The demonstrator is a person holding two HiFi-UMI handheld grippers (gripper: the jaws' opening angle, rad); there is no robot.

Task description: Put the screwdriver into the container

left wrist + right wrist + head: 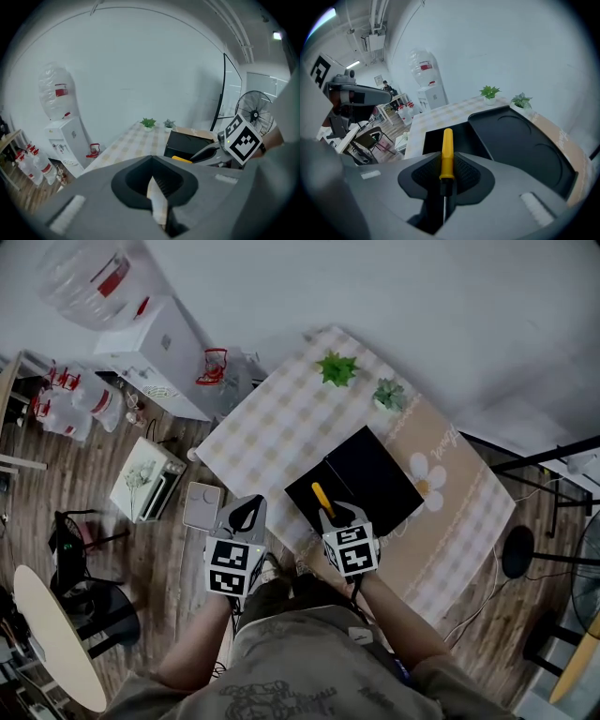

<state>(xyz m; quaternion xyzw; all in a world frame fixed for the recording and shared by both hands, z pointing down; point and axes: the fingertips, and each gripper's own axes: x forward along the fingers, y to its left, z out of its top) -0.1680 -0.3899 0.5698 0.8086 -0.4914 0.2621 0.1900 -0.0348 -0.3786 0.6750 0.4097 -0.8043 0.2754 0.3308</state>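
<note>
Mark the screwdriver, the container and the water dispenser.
screwdriver (pixel 447 150), right gripper view, on its yellow handle.
container (pixel 375 474), head view, on its flat black surface.
water dispenser (pixel 155 357), head view, on its white body.

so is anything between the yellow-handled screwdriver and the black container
Nothing visible does. The right gripper holds the yellow-handled screwdriver over the near edge of the open black plastic container; its lid lies flipped open alongside.

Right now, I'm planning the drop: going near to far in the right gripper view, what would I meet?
Yellow-handled screwdriver → open black container → checked tablecloth → potted plants → white wall.
</note>
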